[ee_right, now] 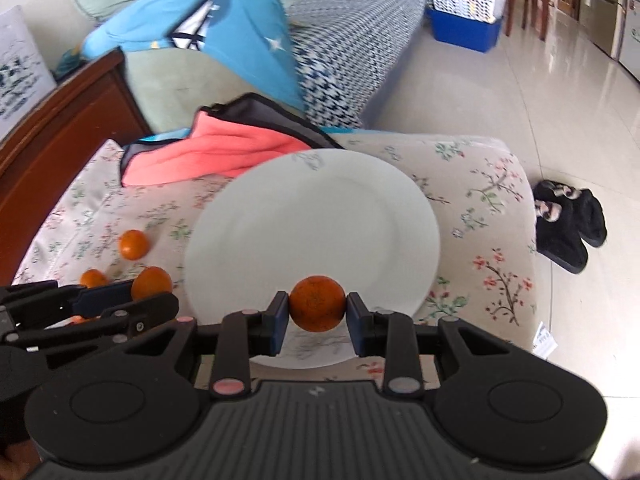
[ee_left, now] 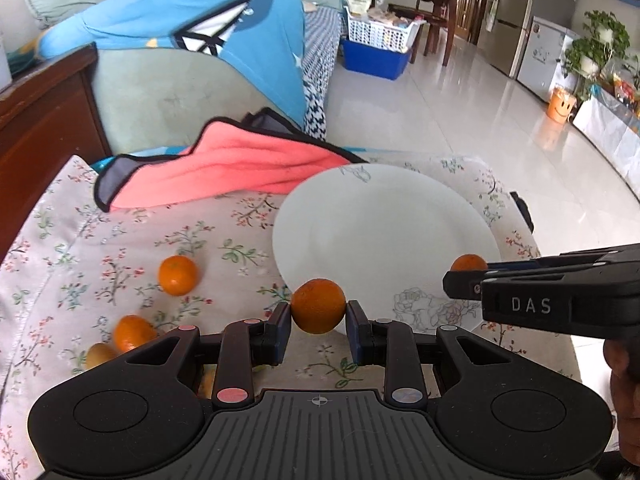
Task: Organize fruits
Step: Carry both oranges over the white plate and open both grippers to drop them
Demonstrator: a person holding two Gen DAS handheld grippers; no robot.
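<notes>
Yellowish fruit (ee_left: 99, 354) half hidden behind left gripper body, type unclear

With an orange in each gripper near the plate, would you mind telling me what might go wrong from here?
1. The white plate sits on a soft floral cushion and is empty; a dropped orange may roll off it.
2. The left gripper and right gripper are close together beside the plate and could collide.
3. Each orange is pinched only at its sides, so it may slip.
</notes>
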